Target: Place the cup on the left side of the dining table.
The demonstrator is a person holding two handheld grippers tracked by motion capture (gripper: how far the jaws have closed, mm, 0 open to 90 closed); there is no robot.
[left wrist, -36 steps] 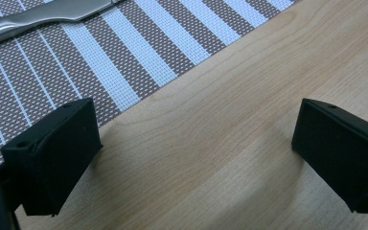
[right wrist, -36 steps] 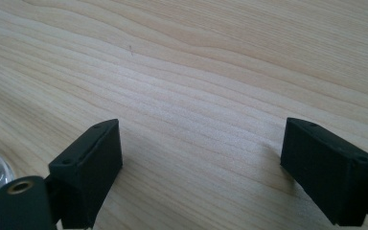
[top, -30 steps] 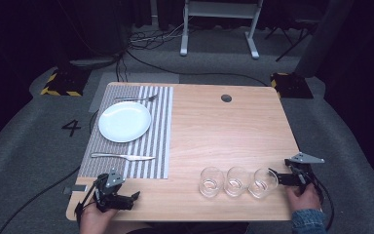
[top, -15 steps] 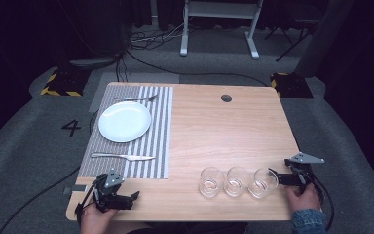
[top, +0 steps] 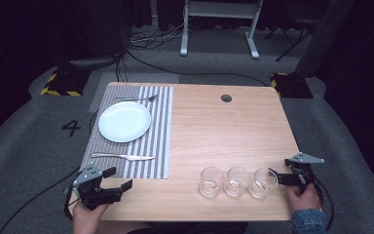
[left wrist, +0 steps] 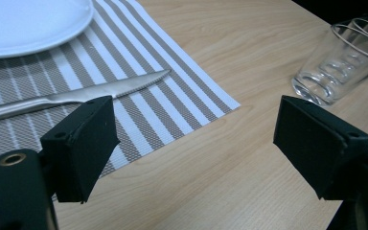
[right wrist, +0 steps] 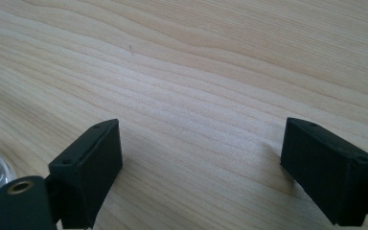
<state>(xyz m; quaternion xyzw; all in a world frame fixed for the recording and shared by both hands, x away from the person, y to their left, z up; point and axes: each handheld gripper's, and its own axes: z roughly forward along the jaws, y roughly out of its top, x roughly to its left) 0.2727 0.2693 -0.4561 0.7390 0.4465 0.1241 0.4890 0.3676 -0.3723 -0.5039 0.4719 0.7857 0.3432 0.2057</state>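
Observation:
My left gripper (top: pixel 117 179) hovers over the table's near-left corner, held in a hand. In the left gripper view its jaws (left wrist: pixel 187 136) stand apart with nothing between them; they have just been closing. Ahead of it a knife (left wrist: pixel 76 96) lies on a striped placemat (left wrist: pixel 172 110), beside a white plate (left wrist: pixel 28 24). My right gripper (top: pixel 278 177) rests at the near-right edge, open and empty (right wrist: pixel 201 163), just right of the rightmost of three clear glasses (top: pixel 264 182).
The wooden table (top: pixel 224 131) carries the placemat (top: pixel 160 146) with the plate (top: pixel 125 122), a fork (top: pixel 136 99) behind it and the knife (top: pixel 121 157) in front. The other two glasses (top: pixel 211 181) (top: pixel 237 181) stand in a row along the near edge. A cable hole (top: pixel 226 98) is at the back.
My left gripper has lifted a little and shifted slightly at the near-left corner. The right gripper and everything on the table stay where they were.

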